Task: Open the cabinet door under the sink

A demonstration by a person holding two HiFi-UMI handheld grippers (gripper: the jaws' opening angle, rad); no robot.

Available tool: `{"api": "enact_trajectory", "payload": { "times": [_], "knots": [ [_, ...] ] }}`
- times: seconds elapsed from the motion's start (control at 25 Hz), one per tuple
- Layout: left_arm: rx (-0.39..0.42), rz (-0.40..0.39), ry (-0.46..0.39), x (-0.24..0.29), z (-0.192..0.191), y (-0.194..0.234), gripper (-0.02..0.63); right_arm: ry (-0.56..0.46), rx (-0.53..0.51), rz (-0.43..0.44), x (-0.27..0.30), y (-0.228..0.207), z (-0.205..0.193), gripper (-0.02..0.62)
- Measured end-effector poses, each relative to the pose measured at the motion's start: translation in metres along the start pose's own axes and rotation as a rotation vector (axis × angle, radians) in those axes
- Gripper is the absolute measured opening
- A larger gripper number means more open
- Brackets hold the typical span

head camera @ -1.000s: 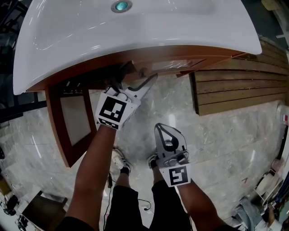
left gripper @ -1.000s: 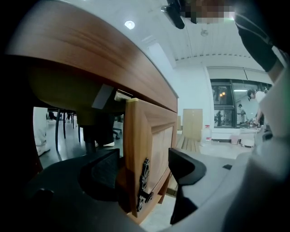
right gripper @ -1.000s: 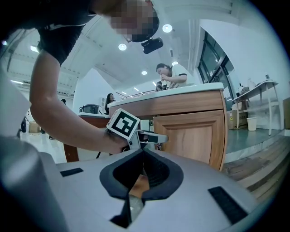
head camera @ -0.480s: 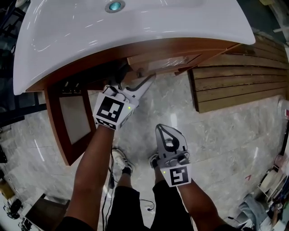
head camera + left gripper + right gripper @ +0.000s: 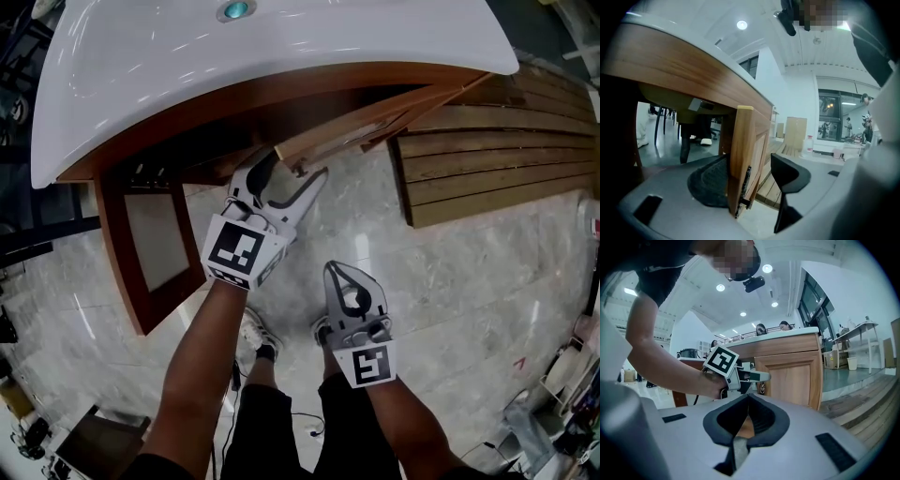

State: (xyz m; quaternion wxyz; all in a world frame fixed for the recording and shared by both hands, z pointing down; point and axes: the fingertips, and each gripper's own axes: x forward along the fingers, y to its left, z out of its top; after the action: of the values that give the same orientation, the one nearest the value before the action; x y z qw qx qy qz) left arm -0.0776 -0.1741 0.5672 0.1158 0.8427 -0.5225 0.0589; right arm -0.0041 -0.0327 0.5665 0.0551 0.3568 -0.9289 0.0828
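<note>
The white sink point(image 5: 281, 56) spreads above and ahead of both tools. Beneath its wooden rim the cabinet door point(image 5: 370, 120) stands partly swung out, its free edge upright between the jaws of the left hand-held gripper point(image 5: 292, 171), which are closing around it, one pad just behind the door and the other apart from its front face. The right hand-held gripper point(image 5: 342, 272) hangs nearer the person, well clear of the door, jaws pressed together on nothing.

Head view: above, steeply down on sink point(image 5: 281, 56) | left gripper view: low, close at door point(image 5: 742, 159) edge | right gripper view: low, level, farther off | shared: door
</note>
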Motion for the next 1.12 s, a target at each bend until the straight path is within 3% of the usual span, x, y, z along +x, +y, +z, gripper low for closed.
{"api": "enact_trajectory", "payload": {
  "times": [0.24, 0.52, 1.12],
  "knots": [
    [0.023, -0.030, -0.004, -0.013, -0.002, -0.036, 0.288, 0.015, 0.004, -0.072, -0.017, -0.009, -0.007, 0.023],
    [0.115, -0.092, 0.043, -0.019, -0.010, -0.072, 0.288, 0.023, 0.009, -0.159, -0.037, -0.024, -0.013, 0.023],
    [0.160, -0.218, 0.100, -0.025, -0.019, -0.124, 0.240, 0.046, 0.033, -0.281, -0.082, -0.049, -0.025, 0.023]
  ]
}}
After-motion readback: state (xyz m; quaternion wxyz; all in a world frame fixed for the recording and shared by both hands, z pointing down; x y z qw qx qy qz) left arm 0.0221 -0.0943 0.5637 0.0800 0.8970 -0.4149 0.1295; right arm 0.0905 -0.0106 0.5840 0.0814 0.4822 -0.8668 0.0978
